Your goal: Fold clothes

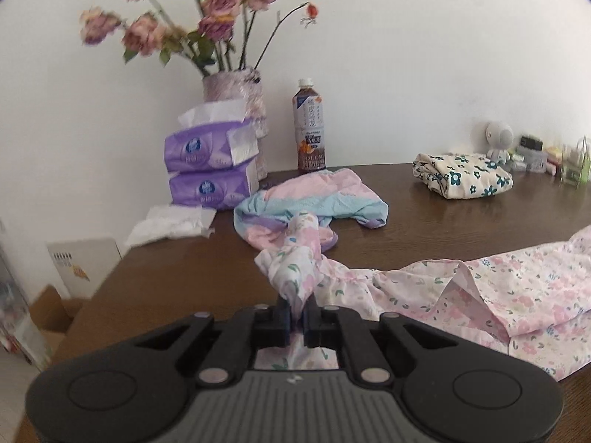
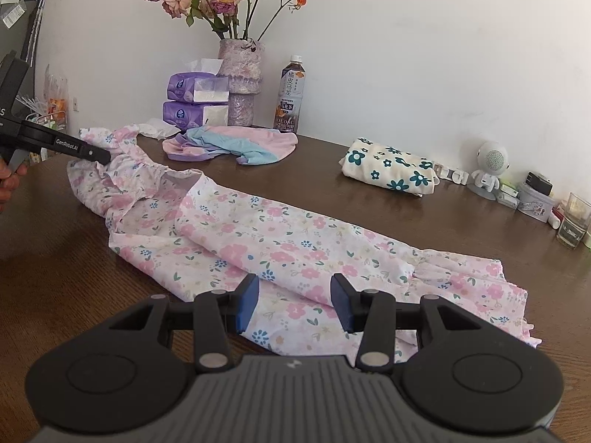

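Dark brown wooden table (image 2: 66,258), set against a white wall (image 2: 424,55), bearing all items listed. Pink floral garment (image 2: 258,243), the largest piece on it: lies stretched diagonally across the tabletop, its gathered end lifted at the far left, its other end ruffled near the right edge. Left gripper (image 1: 297,317): held low over the near table edge, pointing toward the wall, jaws clamped together on a bunched end of the floral garment; in the right wrist view its black finger reads "GenRobot.AI" and part of a hand (image 2: 9,181) grips its handle at the frame's left edge. Right gripper (image 2: 293,301): hovers just above the middle of the floral garment, aimed forward and slightly down, blue-padded jaws wide apart with cloth showing between them, holding nothing. Pastel pink, blue and purple garment (image 2: 229,144): crumpled in a heap near the wall. Cream cloth with dark teal flowers (image 2: 388,171): folded into a bundle, well apart to the right. Two purple tissue packs (image 2: 194,105), stacked, print too small to read. Vase of dried roses (image 2: 240,81) just beside them. Tea bottle (image 2: 290,92), label partly readable: "SUNTORY", "OOLONG" and Chinese characters. Small white robot figurine (image 2: 489,170) and a glass (image 2: 574,221) at the far right.
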`<state>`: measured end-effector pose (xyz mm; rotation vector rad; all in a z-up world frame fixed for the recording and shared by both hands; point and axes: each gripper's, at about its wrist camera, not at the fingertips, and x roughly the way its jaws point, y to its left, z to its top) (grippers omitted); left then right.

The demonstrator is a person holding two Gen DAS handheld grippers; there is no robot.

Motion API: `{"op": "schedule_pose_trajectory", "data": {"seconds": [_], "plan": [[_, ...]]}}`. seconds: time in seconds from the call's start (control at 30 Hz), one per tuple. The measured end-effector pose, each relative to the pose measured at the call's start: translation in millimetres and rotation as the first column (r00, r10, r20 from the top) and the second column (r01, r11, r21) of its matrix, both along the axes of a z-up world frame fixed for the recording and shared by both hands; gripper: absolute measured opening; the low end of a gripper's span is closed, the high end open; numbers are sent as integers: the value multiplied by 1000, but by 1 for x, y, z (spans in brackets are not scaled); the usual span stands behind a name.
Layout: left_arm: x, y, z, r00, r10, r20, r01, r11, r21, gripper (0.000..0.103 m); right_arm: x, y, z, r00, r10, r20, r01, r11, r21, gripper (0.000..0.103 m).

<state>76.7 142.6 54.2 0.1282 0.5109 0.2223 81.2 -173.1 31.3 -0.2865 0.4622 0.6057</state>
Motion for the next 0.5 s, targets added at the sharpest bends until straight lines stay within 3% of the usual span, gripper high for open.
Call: {"op": "schedule_pose_trajectory", "data": {"seconds": [0.07,0.17,0.33,0.5], "plan": [[7,-19,9,1000,-28,1,28,993,116,5,-2,-3,0,1000,4,-2,-4,1000,11,44],[18,-47,21,998,-63,1,60,961,271,5,-5,-8,0,1000,8,-3,-8,999,31,44],[34,-117,22,989,-147,-26,141,863,485,5,-10,-17,2,1000,18,-2,-18,998,66,45],[41,-183,-5,967,-237,-95,246,766,594,5,-15,-26,4,1000,26,0,-26,995,96,45]]}}
